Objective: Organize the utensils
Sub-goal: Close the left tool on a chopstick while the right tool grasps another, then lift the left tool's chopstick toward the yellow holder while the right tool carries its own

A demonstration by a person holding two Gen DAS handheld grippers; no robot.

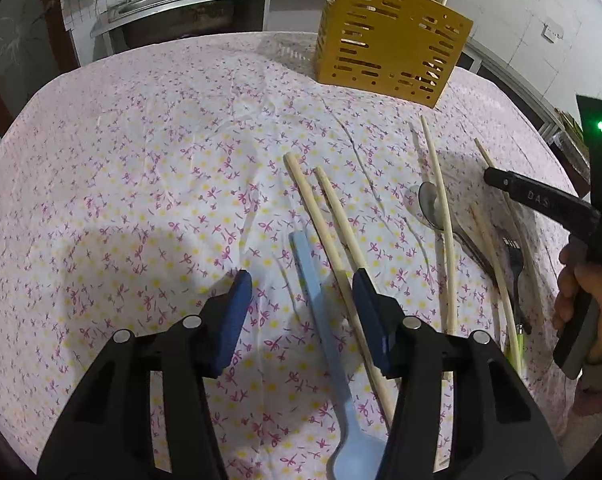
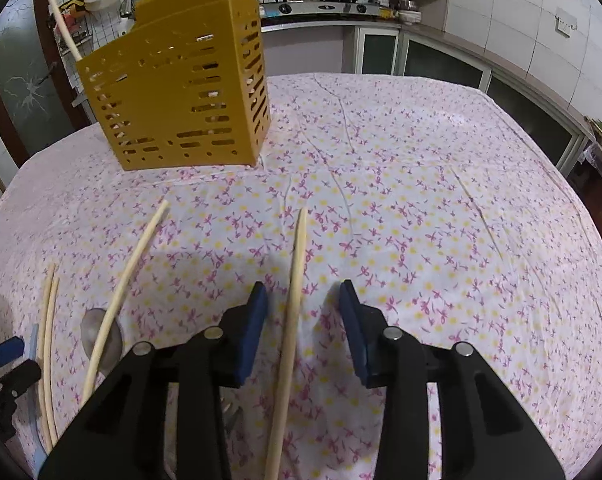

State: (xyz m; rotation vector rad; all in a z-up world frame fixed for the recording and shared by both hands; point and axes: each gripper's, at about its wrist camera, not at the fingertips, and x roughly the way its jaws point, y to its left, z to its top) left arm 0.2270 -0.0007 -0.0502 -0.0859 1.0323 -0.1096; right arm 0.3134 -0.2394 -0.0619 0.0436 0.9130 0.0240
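Note:
A yellow slotted utensil holder stands at the far side of the table, with chopsticks in it; it also shows in the right wrist view. My left gripper is open over a light blue spoon and a pair of wooden chopsticks. Further right lie more chopsticks, a metal spoon and a dark fork. My right gripper is open, with one chopstick lying on the cloth between its fingers. Another chopstick crosses the metal spoon.
The table wears a white cloth with pink and yellow flowers. A kitchen counter with a stove and pots runs behind it. The other hand-held gripper shows at the right edge of the left wrist view.

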